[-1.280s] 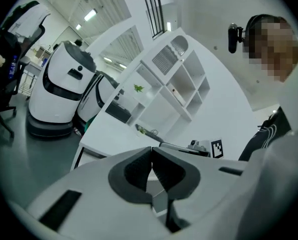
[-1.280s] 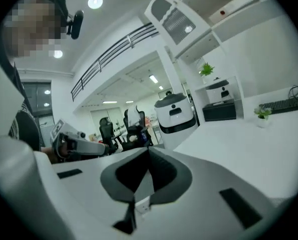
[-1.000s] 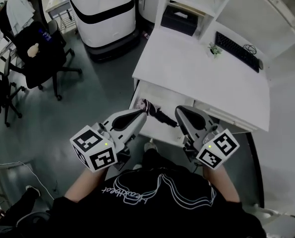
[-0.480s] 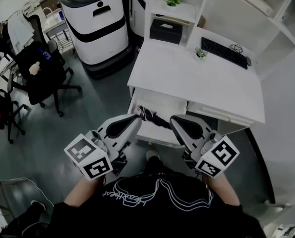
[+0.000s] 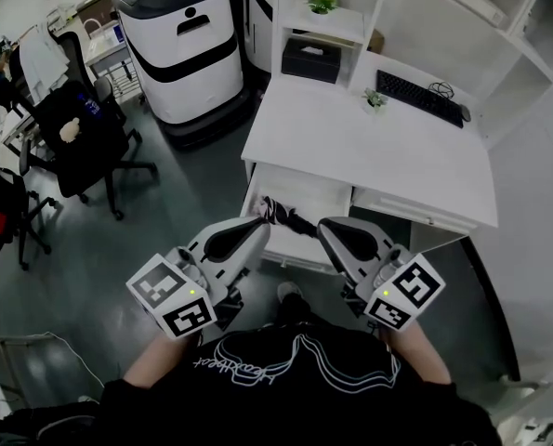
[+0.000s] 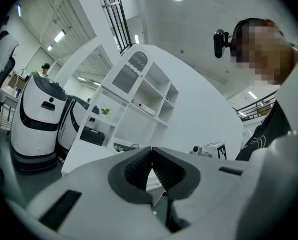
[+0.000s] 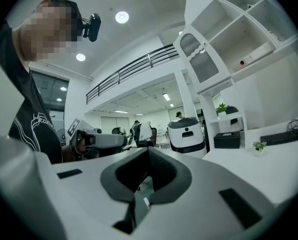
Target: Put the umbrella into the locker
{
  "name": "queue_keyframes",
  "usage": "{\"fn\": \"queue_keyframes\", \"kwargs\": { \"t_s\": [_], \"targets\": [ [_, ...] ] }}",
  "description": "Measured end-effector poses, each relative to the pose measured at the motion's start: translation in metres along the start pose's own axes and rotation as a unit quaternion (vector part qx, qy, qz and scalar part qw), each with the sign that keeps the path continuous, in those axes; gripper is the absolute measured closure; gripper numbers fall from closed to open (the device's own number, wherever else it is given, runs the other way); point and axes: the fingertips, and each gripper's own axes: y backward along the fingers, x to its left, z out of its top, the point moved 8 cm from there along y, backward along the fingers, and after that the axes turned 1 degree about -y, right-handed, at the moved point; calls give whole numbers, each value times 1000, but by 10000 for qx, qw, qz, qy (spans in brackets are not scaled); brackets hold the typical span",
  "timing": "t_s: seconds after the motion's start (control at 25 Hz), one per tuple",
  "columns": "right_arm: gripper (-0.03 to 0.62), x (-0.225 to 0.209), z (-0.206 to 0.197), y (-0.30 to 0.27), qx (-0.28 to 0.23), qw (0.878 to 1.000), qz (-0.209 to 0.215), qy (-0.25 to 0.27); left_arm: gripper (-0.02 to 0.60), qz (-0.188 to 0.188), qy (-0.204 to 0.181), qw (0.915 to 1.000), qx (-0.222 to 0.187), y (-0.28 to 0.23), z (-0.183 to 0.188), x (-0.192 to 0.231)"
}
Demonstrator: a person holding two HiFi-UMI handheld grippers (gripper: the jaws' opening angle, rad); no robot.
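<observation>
One dark folded umbrella (image 5: 285, 217) lying in the single open drawer (image 5: 306, 190) under the white bench (image 5: 369, 151), two tongs near it, left tongs (image 5: 256, 227) and right tongs (image 5: 324, 229) both closed, empty, one keyboard (image 5: 419, 98) behind.

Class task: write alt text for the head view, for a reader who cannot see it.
Seen from above, a person holds the left gripper and right gripper, both shut and empty, before the open drawer of a white desk; a folded dark umbrella lies in the drawer. A keyboard sits at the desk's far edge.
</observation>
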Motion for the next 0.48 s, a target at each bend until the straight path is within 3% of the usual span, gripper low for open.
{"fn": "queue_keyframes", "kwargs": {
  "t_s": [0.48],
  "targets": [
    [589,-5,-3,-3,146,9991,-97,378,575,112,63,9999,43,-6,-6,4]
  ]
}}
